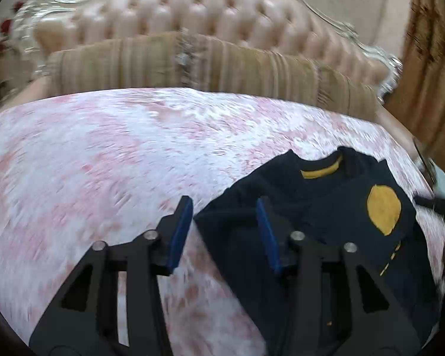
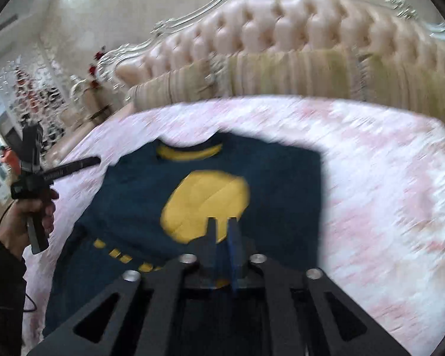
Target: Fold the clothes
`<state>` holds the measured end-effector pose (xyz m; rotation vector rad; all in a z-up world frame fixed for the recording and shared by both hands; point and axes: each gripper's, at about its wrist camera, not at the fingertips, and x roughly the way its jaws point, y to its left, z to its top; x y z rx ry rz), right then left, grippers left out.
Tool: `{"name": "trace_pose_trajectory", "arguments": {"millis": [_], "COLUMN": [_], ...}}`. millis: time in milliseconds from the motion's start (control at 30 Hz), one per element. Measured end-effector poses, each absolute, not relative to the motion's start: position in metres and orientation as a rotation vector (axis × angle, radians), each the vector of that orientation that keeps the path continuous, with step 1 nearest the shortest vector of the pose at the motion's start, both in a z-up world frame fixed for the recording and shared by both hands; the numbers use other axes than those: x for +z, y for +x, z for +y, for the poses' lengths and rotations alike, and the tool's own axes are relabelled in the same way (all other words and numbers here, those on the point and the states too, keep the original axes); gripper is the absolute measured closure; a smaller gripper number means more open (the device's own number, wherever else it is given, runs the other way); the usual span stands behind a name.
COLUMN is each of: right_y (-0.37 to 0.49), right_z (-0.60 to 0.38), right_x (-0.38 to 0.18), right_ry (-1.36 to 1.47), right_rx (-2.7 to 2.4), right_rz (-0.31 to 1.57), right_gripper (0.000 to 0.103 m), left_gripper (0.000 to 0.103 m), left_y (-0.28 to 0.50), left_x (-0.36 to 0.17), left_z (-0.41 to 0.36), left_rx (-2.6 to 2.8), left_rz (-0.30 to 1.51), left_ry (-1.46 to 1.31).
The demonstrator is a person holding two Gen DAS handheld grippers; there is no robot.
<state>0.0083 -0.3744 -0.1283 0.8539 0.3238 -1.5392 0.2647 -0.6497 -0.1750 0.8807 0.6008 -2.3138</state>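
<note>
left claw [image 1: 224, 219] wide apart at shirt [image 2: 210, 184] edge, right claw [image 2: 222, 231] nearly closed, empty, bedspread [image 1: 103, 154] around

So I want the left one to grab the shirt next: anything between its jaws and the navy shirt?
Nothing visible. The left gripper is open, right at the near edge of the navy shirt, which lies on the pink bedspread with nothing on it.

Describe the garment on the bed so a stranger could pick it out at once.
Find the bed with the tufted pink headboard and pink-and-white mottled bedspread. The navy shirt lies spread on it, collar toward the headboard. It is the only dark item there, marked by a large yellow patch on its chest.
</note>
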Motion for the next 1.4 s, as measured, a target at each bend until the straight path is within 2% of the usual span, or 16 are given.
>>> {"name": "trace_pose_trajectory", "arguments": {"millis": [67, 200, 333, 433, 567, 700, 933, 967, 1000, 1100, 1200, 1400], "right_y": [-0.013, -0.052, -0.067, -0.076, -0.073, -0.073, -0.055, -0.053, -0.050, -0.043, -0.036, -0.032], "right_z": [-0.383, -0.414, -0.450, -0.478, -0.500, -0.505, -0.506, -0.508, -0.509, -0.511, -0.510, -0.513], "right_x": [-0.124, -0.129, -0.135, -0.140, -0.155, -0.161, -0.167, -0.170, -0.172, -0.175, -0.173, -0.173], "right_ry": [0.833, 0.858, 0.876, 0.890, 0.902, 0.901, 0.861, 0.850, 0.849, 0.833, 0.814, 0.793], "right_rx": [-1.565, -1.518, -1.419, -1.375, -1.303, -1.274, -1.291, -1.312, -1.311, -1.325, -1.376, -1.426], "right_rz": [0.339, 0.362, 0.391, 0.400, 0.521, 0.528, 0.629, 0.654, 0.665, 0.693, 0.713, 0.749], "right_gripper": [0.051, 0.045, 0.045, 0.045, 0.045, 0.045, 0.045, 0.048, 0.062, 0.080, 0.085, 0.086], "left_gripper": [0.058, 0.059, 0.073, 0.076, 0.077, 0.077, 0.080, 0.083, 0.084, 0.087, 0.088, 0.088], "left_y": [0.259, 0.258, 0.247, 0.244, 0.244, 0.237, 0.237, 0.235, 0.233, 0.229, 0.228, 0.226], "left_x": [-0.186, -0.198, -0.198, -0.200, -0.199, -0.196, -0.200, -0.200, -0.199, -0.198, -0.198, -0.198], "left_z": [-0.661, -0.678, -0.679, -0.682, -0.681, -0.680, -0.679, -0.678, -0.676, -0.676, -0.677, -0.677], "left_rx": [-2.361, -2.437, -2.446, -2.441, -2.459, -2.459, -2.464, -2.458, -2.451, -2.414, -2.388, -2.360], "left_rz": [0.623, 0.700, 0.664, 0.671, 0.629, 0.556, 0.550, 0.538, 0.521, 0.506, 0.513, 0.501], "left_ry": [0.918, 0.927, 1.013, 1.051, 1.099, 1.166, 1.163, 1.169, 1.177, 1.190, 1.182, 1.177]}}
